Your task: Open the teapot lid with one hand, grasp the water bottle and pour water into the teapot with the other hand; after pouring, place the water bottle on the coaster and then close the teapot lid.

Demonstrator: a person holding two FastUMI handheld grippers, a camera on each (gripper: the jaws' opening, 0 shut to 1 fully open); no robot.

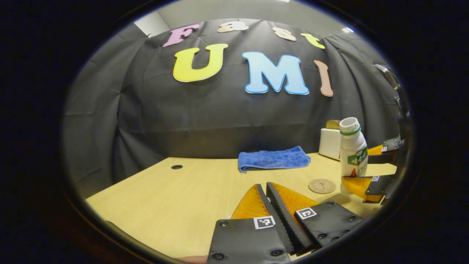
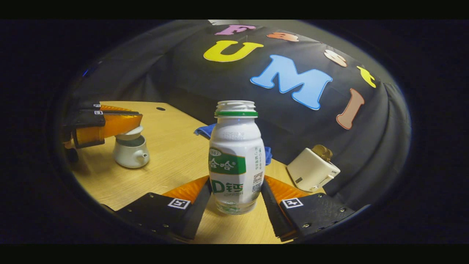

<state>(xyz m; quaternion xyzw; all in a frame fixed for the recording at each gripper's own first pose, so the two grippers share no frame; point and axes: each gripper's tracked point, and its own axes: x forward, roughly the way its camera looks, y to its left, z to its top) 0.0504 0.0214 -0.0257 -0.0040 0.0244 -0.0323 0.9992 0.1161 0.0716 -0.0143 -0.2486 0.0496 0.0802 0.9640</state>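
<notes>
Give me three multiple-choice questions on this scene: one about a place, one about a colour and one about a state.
1. The coaster lies:
A) on the table, close to the water bottle
B) on a chair
C) inside a cup

2. The folded towel is:
A) red
B) blue
C) green

3. The water bottle is:
A) lying on its side
B) upright, without cap
C) upright, with cap

Key: 1 A, it lies flat on the wood next to the bottle's base. 2 B, the cloth is plainly blue. 3 B, the bottle stands and its threaded neck is bare.
</notes>
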